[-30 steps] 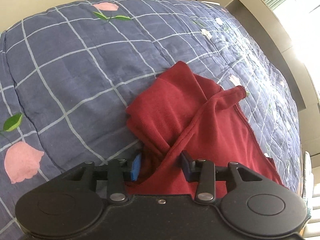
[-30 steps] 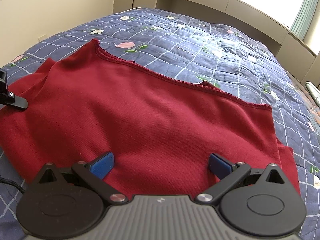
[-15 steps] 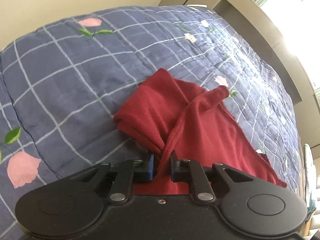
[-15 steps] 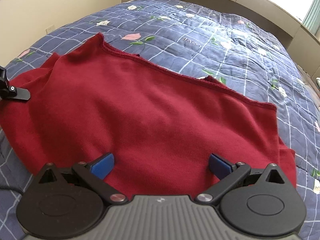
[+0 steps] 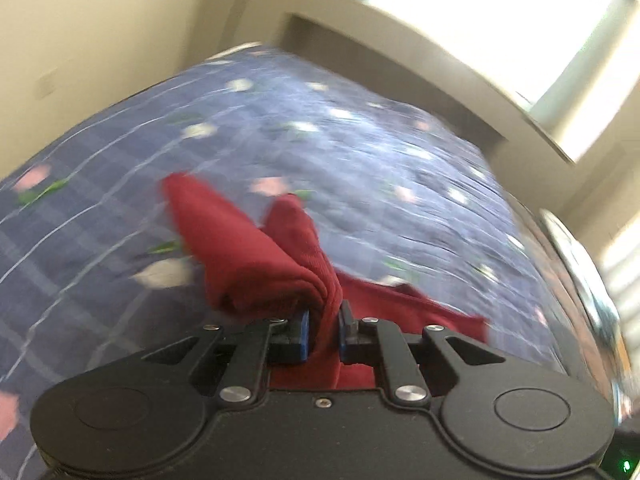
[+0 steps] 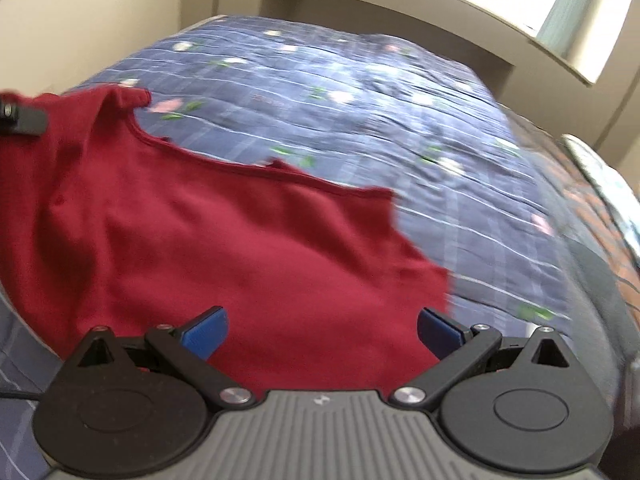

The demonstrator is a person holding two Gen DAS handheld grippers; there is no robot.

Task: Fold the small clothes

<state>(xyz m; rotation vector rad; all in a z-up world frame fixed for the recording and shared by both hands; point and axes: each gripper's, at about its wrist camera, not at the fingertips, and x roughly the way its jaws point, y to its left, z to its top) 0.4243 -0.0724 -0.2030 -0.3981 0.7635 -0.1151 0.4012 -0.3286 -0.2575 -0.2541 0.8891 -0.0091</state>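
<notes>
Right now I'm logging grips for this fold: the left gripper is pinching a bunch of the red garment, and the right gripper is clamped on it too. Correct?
Not quite. The left gripper does pinch the red garment, but the right gripper is not clamped: the right wrist view shows its blue pads spread wide, with the cloth beyond them.

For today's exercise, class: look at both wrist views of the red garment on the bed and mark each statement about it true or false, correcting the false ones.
1. The left gripper is clamped on a bunch of the red garment. True.
2. The right gripper is shut on the fabric. False: its jaws stand wide open.
3. The quilt is plain white. False: it is blue, checked, with flowers.
4. The garment is one plain colour. True.
</notes>
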